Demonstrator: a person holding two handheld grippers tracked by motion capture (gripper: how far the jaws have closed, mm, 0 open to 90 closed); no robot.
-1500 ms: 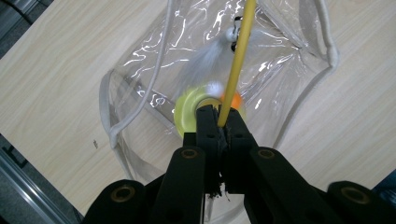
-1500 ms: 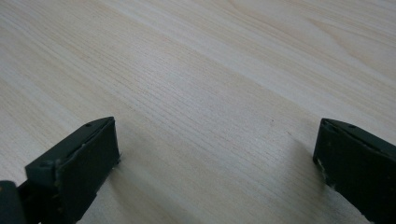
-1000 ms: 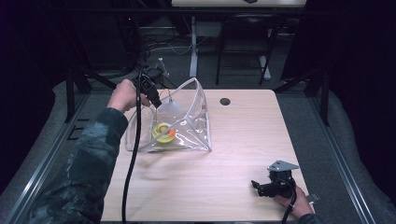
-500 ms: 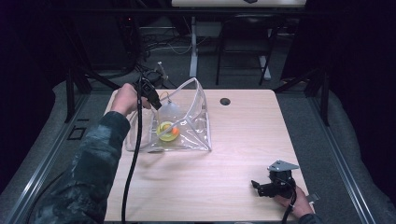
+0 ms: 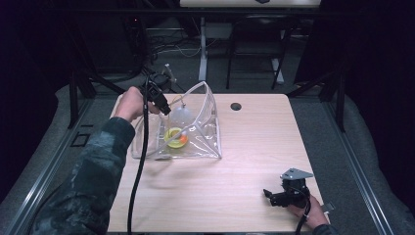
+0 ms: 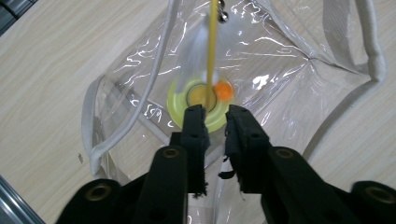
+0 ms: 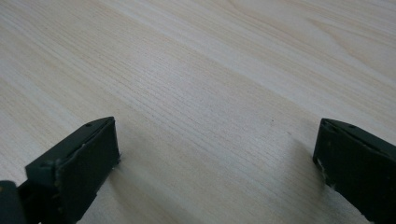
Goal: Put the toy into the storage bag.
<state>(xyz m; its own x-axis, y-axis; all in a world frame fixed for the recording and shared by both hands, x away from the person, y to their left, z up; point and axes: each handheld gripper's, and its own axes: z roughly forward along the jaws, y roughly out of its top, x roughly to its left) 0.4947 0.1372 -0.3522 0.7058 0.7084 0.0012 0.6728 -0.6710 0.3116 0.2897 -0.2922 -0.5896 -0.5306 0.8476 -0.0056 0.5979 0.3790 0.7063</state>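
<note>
Two grippers were at work over a pale wooden table point(image 5: 244, 161). The left gripper point(image 6: 216, 116) hung above a clear plastic bag point(image 5: 195, 132) near the table's far left corner; its jaws had just been opening and stood slightly apart, with nothing pinched between them. Below them, inside the bag, lay a yellow-green disc point(image 6: 177, 100) with an orange ball point(image 6: 223, 90) beside its centre. A thin yellow stick point(image 6: 212, 42) ran up from the disc and was cut off at the top edge of the left gripper view; something whitish and blurred beside it was hard to make out. From above, a pale rounded shape point(image 5: 181, 116) inside the bag could not be identified. The right gripper point(image 5: 269, 196) rested near the table's near right corner, jaws spread wide over bare wood. A small dark hole point(image 5: 236, 106) sat by the far edge. Beyond the table the room was dark, with desk legs point(image 5: 202, 49) and cables point(image 5: 166, 46) dimly visible.
</note>
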